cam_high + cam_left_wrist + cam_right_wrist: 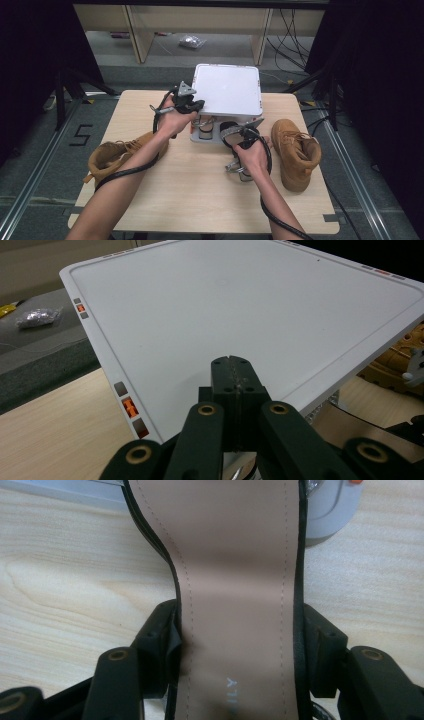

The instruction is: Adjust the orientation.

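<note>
Sandal (240, 580) lies between right gripper (240, 645) jaws — clamped sideways.

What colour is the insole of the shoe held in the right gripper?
The insole is a pinkish beige with stitched edges and black trim; the right gripper view shows it best.

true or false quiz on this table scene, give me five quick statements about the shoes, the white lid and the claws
1. The left claw is shut, at the near edge of the white lid. True.
2. The right claw grips a tan boot. False: it is closed on a black shoe with a beige insole.
3. Two tan boots stand on the table, the left boot and the right boot. True.
4. The white lid is closed flat on the table. False: it is raised, with a shoe under it.
5. The table is black metal. False: it is light wood.
</note>
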Available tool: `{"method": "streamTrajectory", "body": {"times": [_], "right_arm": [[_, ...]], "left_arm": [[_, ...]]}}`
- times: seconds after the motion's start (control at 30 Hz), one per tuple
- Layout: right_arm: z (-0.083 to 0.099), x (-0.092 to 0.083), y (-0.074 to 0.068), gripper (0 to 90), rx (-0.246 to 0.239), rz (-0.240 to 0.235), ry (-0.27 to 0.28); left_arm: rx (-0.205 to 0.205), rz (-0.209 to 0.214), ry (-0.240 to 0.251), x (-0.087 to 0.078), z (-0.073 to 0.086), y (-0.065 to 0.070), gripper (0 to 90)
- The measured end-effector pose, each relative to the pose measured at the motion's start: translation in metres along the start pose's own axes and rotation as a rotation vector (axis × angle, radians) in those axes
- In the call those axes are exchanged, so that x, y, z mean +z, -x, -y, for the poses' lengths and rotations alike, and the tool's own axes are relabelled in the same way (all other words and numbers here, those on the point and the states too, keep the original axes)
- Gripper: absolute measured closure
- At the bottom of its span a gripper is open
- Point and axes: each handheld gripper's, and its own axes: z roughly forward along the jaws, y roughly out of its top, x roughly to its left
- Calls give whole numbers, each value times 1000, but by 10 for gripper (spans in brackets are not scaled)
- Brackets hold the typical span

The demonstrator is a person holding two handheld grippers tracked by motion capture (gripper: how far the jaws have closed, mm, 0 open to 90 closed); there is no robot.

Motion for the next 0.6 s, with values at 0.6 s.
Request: {"method": "streamTrajectory", "body": {"times": [0.6], "right_arm": [[8, -45, 4, 468, -91, -49, 171]], "left_arm": [[-11, 5, 14, 1, 0, 0, 898]]}}
